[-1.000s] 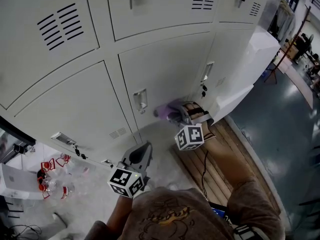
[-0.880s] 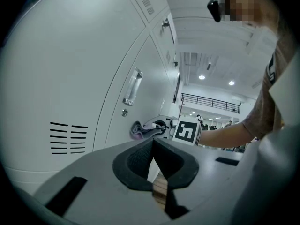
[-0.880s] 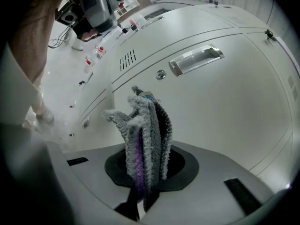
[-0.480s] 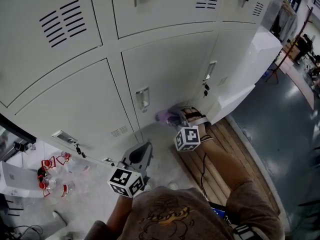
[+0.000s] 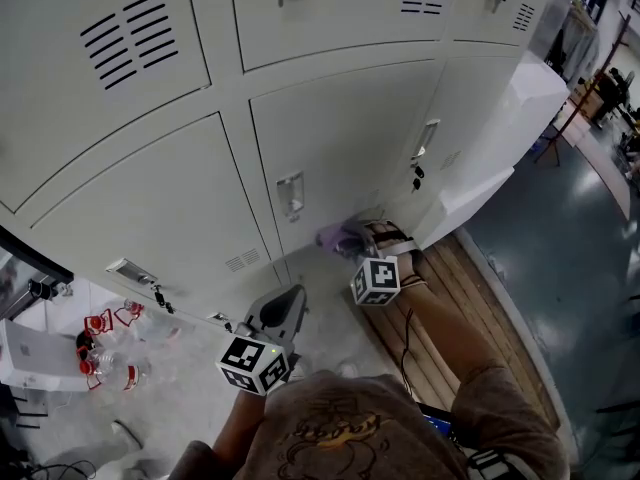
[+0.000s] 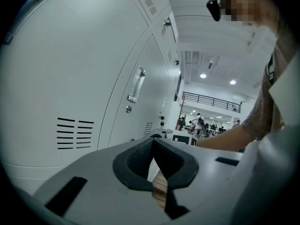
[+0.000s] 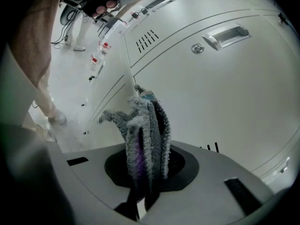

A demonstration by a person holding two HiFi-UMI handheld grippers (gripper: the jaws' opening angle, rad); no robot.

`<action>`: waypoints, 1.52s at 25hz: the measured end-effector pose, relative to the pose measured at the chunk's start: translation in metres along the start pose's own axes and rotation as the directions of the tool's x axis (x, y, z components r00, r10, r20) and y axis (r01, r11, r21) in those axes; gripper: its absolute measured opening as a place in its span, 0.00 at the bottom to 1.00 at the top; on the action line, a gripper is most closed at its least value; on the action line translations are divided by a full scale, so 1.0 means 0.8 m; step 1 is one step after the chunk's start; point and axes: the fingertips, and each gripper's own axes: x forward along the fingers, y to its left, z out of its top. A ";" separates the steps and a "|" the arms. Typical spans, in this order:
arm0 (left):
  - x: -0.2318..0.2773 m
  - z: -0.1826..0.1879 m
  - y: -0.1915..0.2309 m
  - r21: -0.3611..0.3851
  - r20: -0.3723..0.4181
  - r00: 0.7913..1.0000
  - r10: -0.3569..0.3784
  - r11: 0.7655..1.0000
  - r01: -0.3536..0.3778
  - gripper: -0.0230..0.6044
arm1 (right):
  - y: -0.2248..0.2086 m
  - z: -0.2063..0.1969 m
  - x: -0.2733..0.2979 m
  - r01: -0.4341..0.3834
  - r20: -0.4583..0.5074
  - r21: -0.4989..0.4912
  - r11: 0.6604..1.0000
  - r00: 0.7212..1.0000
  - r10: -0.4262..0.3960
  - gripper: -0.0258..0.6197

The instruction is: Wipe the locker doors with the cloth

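The right tool [image 5: 352, 238] has its jaws clamped on a bunched grey and purple cloth [image 5: 335, 236]. In the right gripper view the cloth [image 7: 144, 135] stands up out of the right tool [image 7: 143, 172] in fuzzy folds, squeezed between the dark pads. Its free ends reach toward the lower middle locker door [image 5: 340, 143]. From the head view the cloth sits low on that door, at about 5 o'clock from the recessed handle [image 5: 290, 196]. Whether it actually touches the metal cannot be told. In the right gripper view the same handle [image 7: 227, 34] lies at 1 o'clock from the cloth, with a round lock [image 7: 197, 47] just beside it.

The left tool [image 5: 292, 296] hangs at 7 o'clock from the right one, well apart from the cloth. In the left gripper view the jaws of the left tool [image 6: 153, 146] meet at their tips with nothing between them. It points along the row of lockers, near a door with vent slots [image 6: 75, 132].

Plastic bottles [image 5: 110, 348] lie on the floor at 9 o'clock from the left tool. Wooden planks [image 5: 450, 278] run at 3 o'clock from the right tool.
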 end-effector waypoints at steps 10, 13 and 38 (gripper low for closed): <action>0.011 0.000 -0.009 0.008 -0.005 0.999 -0.039 0.999 0.039 0.04 | -0.046 0.008 -0.068 0.098 0.025 0.009 0.995 0.995 -0.098 0.12; 0.018 0.001 -0.015 0.012 -0.007 0.998 -0.057 0.998 0.057 0.04 | -0.084 0.016 -0.098 0.154 0.041 0.015 0.988 0.987 -0.155 0.12; 0.032 0.002 -0.034 0.028 -0.015 0.995 -0.099 0.995 0.100 0.04 | -0.414 0.066 -0.295 0.626 0.138 -0.139 0.767 0.779 -0.611 0.12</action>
